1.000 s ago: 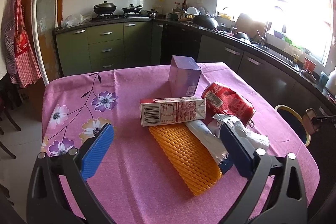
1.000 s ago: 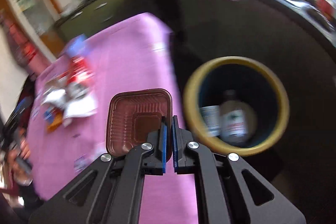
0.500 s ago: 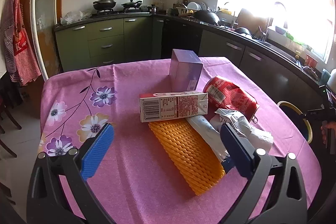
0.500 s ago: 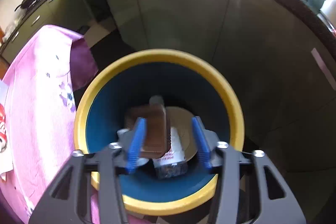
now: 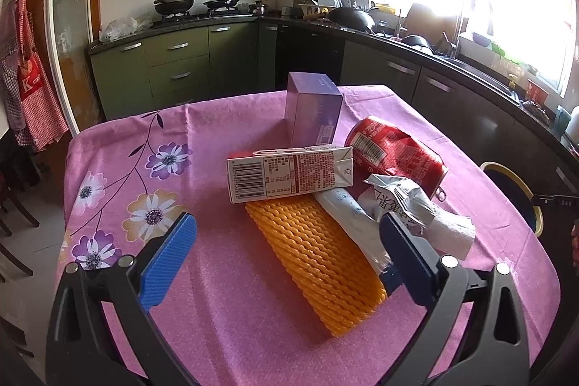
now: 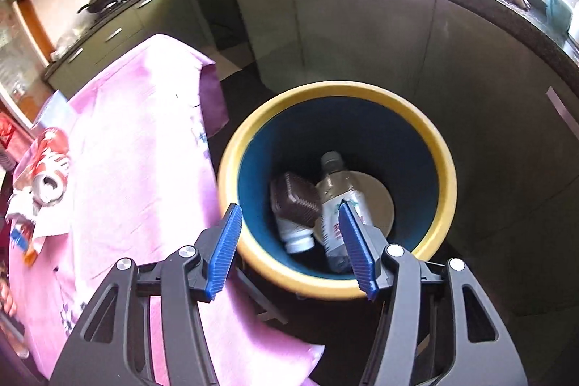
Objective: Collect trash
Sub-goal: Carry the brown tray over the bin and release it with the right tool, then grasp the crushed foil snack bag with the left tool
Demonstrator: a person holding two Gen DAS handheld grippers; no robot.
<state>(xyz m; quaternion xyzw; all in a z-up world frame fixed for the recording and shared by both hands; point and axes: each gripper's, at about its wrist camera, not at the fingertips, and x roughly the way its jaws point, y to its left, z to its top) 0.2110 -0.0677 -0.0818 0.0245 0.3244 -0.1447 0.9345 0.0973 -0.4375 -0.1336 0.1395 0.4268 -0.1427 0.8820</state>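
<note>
Right gripper (image 6: pixel 289 234) over the yellow-rimmed bin (image 6: pixel 427 140), jaws just opened wide, nothing between; brown plastic tray (image 6: pixel 295 198) lies inside beside a bottle (image 6: pixel 338 194); left gripper (image 5: pixel 286 255) gapes empty above the orange foam net (image 5: pixel 318 259) on the table (image 5: pixel 217 324).
</note>
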